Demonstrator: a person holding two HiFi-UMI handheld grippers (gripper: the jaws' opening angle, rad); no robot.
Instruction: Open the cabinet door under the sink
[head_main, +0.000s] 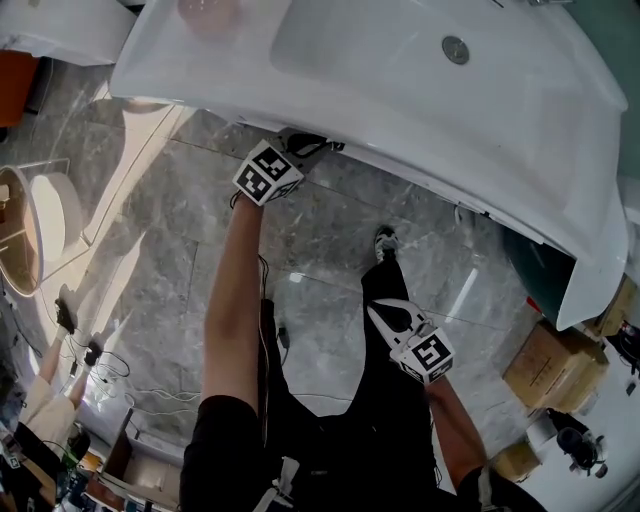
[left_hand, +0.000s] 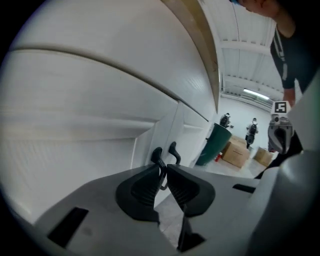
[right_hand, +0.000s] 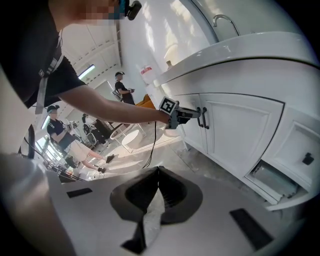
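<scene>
Left gripper view: left tongs (left_hand: 163, 169) pinch the cabinet handle (left_hand: 156, 154) thinly — a skewed pull could slip off; right tongs (right_hand: 159, 171) closed together, empty.

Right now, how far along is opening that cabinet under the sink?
Done: the left gripper is at the cabinet doors. In hand: its jaws look clamped on one black handle. Left: the pull itself, as both doors look flush and shut. The right gripper hangs shut and empty.
</scene>
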